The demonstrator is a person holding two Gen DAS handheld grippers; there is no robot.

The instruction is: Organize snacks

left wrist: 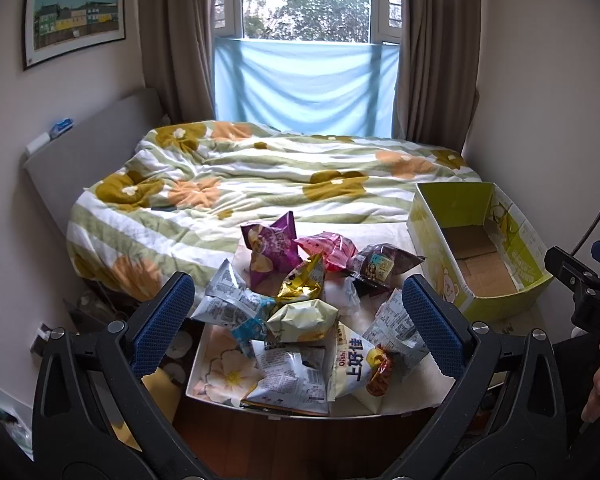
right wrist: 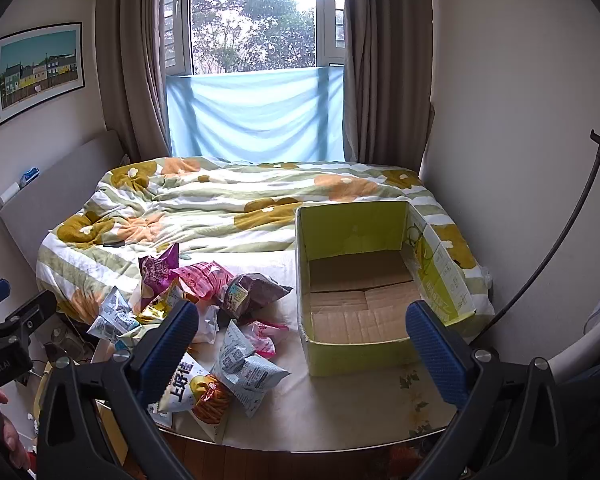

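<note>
Plainly, both grippers, left (left wrist: 297, 312) and right (right wrist: 302, 334), hover with fingers apart; slippery snacks (left wrist: 300, 300) could slide off before reaching the box (right wrist: 360, 280).

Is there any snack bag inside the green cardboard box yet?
No, the green cardboard box shows only its bare brown floor.

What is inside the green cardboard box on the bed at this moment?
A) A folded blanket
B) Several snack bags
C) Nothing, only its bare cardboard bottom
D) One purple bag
C: the green cardboard box shows only its bare brown bottom, while the snack bags lie in a pile on the bed to its left, outside it.
</note>
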